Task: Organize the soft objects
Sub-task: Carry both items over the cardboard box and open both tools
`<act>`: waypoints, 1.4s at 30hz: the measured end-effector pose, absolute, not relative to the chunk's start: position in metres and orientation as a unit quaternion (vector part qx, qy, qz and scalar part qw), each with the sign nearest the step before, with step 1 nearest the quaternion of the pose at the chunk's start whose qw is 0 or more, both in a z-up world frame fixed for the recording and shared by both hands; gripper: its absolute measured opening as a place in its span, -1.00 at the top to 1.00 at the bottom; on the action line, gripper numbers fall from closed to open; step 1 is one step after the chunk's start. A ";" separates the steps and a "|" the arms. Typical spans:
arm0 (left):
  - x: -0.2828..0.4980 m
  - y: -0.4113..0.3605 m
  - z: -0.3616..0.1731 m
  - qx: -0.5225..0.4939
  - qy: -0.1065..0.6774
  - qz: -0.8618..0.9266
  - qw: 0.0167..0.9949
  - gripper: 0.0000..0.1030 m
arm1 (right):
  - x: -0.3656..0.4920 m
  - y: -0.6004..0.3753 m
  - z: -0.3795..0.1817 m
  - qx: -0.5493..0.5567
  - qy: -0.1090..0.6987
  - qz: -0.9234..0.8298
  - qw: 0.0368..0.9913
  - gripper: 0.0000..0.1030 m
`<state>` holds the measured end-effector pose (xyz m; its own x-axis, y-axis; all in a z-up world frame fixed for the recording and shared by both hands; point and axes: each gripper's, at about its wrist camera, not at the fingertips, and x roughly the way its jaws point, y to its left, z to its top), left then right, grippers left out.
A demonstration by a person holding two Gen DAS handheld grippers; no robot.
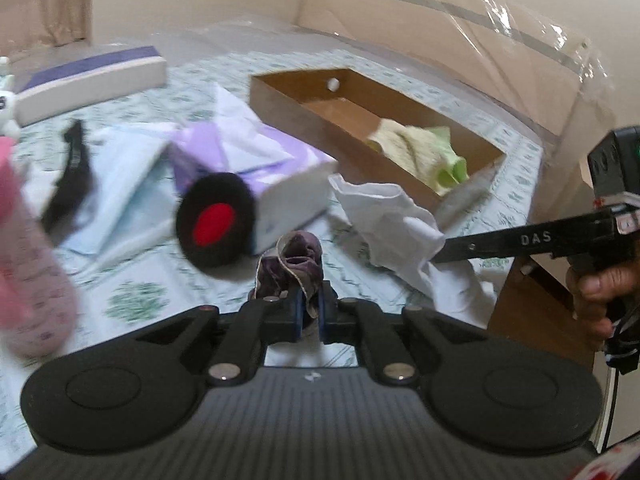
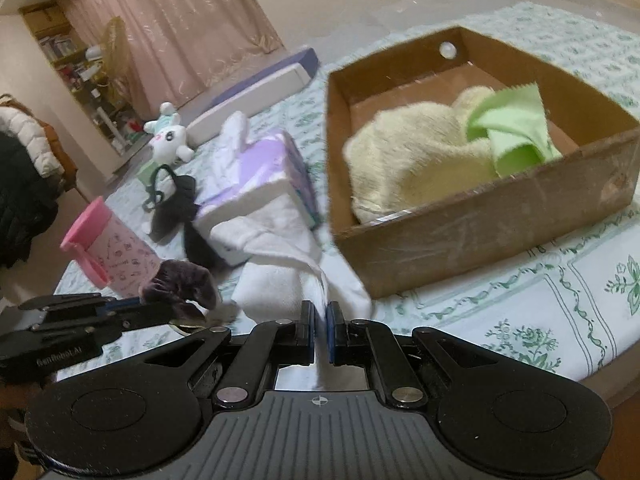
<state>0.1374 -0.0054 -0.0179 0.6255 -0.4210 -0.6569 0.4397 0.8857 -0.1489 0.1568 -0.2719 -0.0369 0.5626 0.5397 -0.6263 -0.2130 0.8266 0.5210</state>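
Purple velvet scrunchie (image 1: 294,264) pinched in the left gripper (image 1: 309,306), white cloth (image 2: 288,276) clamped by the right gripper (image 2: 319,320); carry both clear over the cardboard box (image 2: 480,224) wall before releasing.

We read "DAS" in white letters on the black finger of the right gripper (image 1: 440,254). We read "GenRobot.AI" on the body of the left gripper (image 2: 192,314).

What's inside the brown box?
Inside the cardboard box lie a fluffy yellow towel and a green cloth resting on it. Whatever may be under the towel is covered, so I cannot tell.
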 end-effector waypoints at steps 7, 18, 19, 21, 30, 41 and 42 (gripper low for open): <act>0.126 -0.001 0.010 0.017 0.337 -0.232 0.912 0.89 | 0.144 -0.263 0.006 0.191 0.367 0.236 0.879 0.89; 0.138 -0.027 0.050 0.013 0.299 -0.253 0.920 0.89 | 0.148 -0.285 0.074 0.157 0.288 0.224 0.918 0.89; 0.143 -0.032 0.054 0.014 0.295 -0.257 0.920 0.89 | 0.151 -0.290 0.077 0.153 0.284 0.220 0.921 0.89; 0.152 -0.043 0.060 0.015 0.291 -0.263 0.920 0.89 | 0.159 -0.299 0.081 0.143 0.275 0.210 0.927 0.89; 0.213 -0.099 0.072 0.016 0.285 -0.280 0.917 0.89 | 0.230 -0.340 0.078 0.117 0.273 0.178 0.938 0.89; 0.296 -0.150 0.053 0.021 0.287 -0.263 0.921 0.88 | 0.315 -0.345 0.045 0.099 0.304 0.162 0.934 0.89; 0.301 -0.153 0.050 0.021 0.289 -0.262 0.921 0.88 | 0.319 -0.345 0.041 0.098 0.308 0.159 0.933 0.89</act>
<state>0.3011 -0.1529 0.0502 0.6964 -0.4697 -0.5426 0.4934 0.8624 -0.1133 0.3193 -0.3446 0.0408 0.7598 0.3577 -0.5429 -0.2365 0.9299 0.2817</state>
